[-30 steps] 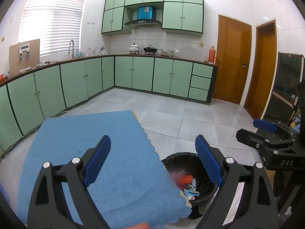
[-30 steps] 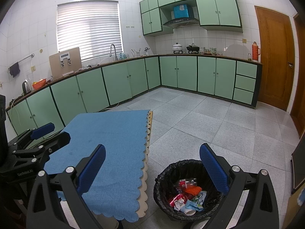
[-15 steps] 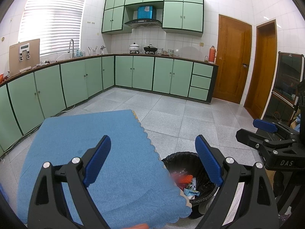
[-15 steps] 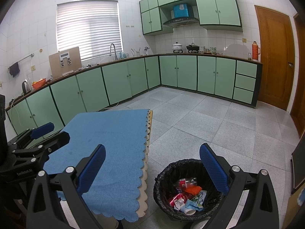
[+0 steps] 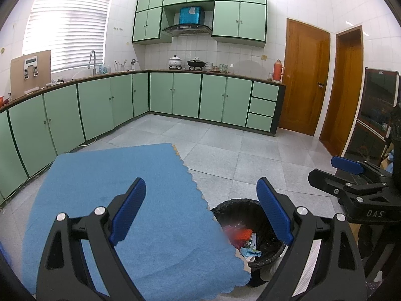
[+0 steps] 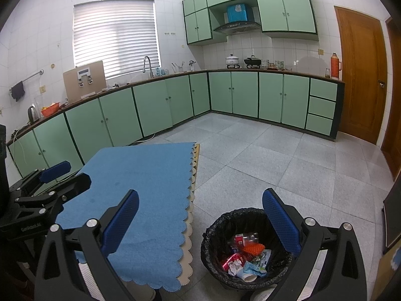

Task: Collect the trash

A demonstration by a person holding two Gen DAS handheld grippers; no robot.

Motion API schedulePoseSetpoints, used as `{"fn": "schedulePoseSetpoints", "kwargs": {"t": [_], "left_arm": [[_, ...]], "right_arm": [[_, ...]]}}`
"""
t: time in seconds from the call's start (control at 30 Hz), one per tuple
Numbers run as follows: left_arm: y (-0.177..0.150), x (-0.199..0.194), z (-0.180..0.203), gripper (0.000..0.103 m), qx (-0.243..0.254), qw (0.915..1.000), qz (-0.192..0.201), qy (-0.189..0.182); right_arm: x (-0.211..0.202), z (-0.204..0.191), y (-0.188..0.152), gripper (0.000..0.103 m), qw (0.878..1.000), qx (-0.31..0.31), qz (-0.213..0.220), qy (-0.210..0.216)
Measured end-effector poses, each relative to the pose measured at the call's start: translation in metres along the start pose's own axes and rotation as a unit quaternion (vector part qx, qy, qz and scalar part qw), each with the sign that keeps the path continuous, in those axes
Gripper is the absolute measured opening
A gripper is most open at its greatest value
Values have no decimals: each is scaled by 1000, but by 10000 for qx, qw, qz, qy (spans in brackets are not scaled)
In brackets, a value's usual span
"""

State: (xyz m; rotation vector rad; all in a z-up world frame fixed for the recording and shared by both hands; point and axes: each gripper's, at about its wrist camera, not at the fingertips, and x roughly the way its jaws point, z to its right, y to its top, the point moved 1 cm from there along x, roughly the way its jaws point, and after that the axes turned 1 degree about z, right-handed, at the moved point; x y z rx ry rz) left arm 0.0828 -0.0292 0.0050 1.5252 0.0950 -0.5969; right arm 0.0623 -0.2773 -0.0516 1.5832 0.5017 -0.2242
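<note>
Blue cloth, left wrist view: a blue tablecloth (image 5: 120,190) with a scalloped edge covers the table; its near part lies under the gripper.
Trash bin, left wrist view: a round bin with a black liner (image 5: 250,233) stands on the tiled floor just beside the table's right edge; the cloth corner and the right finger hide much of it.
Trash, left wrist view: an orange-red piece (image 5: 239,233) shows blurred near the cloth edge, with pale blue and white wrappers below it; the items cannot be named from here.
Left gripper (image 5: 200,215): released, jaws spread wide, nothing between the blue pads; it hangs over the cloth edge and the bin.
Right gripper, left wrist view (image 5: 351,183): seen side-on at the right edge, cut off by the frame.
Trash bin, right wrist view (image 6: 215,228): rim wholly open to view, on the floor, apart from the cloth's hanging edge.
Trash, right wrist view (image 6: 246,255): an orange dimpled piece, a clear bottle with a red label, red and teal wrappers, crumpled white paper and a paper cup, all inside the liner.
Right gripper (image 6: 200,225): released, jaws wide, empty; its right finger crosses the bin's rim.
Left gripper, right wrist view (image 6: 50,185): side-on at the left, over the table's edge.
</note>
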Motion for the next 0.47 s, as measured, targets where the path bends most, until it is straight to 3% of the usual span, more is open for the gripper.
{"fn": "schedulePoseSetpoints", "kwargs": {"t": [0.47], "left_arm": [[1, 1, 1, 87, -18, 10000, -53, 38]], "right_arm": [[1, 1, 0, 97, 10000, 3, -5, -2]]}}
